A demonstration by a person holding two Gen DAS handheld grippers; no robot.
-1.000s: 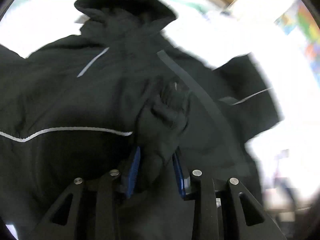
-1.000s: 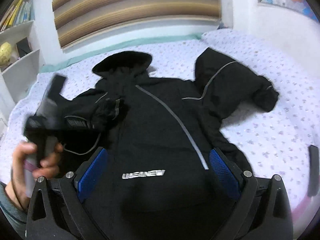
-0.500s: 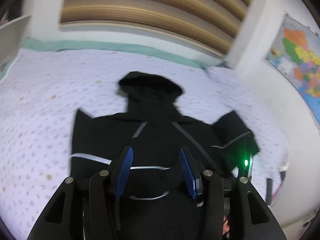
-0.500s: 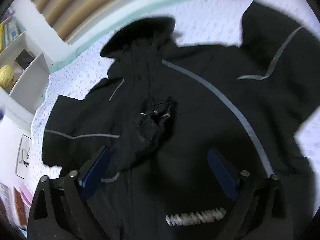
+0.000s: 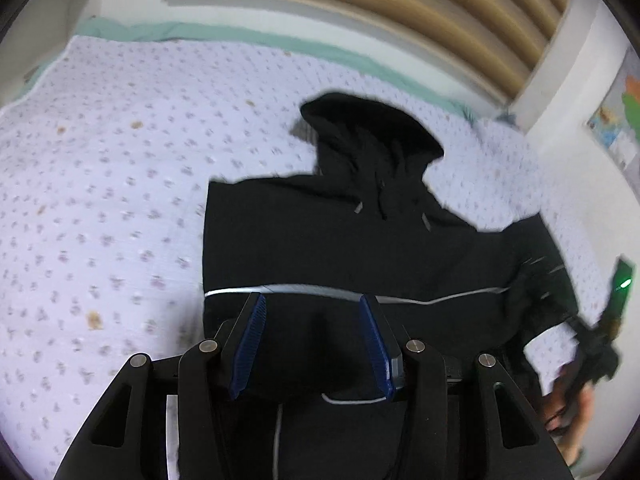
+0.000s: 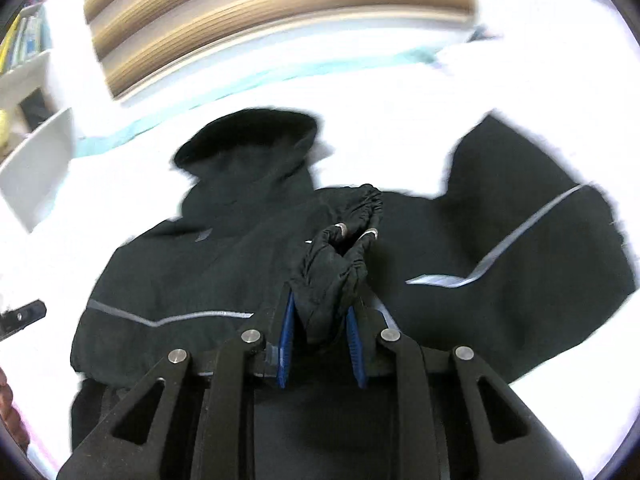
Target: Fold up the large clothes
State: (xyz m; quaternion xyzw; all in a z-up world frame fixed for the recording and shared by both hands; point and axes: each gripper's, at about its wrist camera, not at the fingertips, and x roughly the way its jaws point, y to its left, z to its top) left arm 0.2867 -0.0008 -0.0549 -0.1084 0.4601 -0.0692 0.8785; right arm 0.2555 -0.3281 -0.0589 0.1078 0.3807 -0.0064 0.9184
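A black hooded jacket (image 5: 328, 240) with grey reflective stripes lies on the bed, hood toward the far wall; it also shows in the right wrist view (image 6: 192, 272). Its left sleeve is folded across the chest. My left gripper (image 5: 312, 332) is open and empty above the jacket's lower front. My right gripper (image 6: 320, 328) is shut on the elastic cuff (image 6: 344, 248) of the right sleeve and holds it raised over the chest. The right gripper also shows at the right edge of the left wrist view (image 5: 600, 344).
The bed (image 5: 100, 200) has a pale lilac flowered sheet, bare to the left of the jacket. A striped headboard wall (image 5: 360, 4) runs along the far side. White shelves (image 6: 36, 160) stand at the left. A map (image 5: 616, 120) hangs on the right wall.
My left gripper let go of the left sleeve cuff, laid on the chest, and drew back. My right gripper moved in, closed on the right sleeve cuff and lifted it over the jacket.
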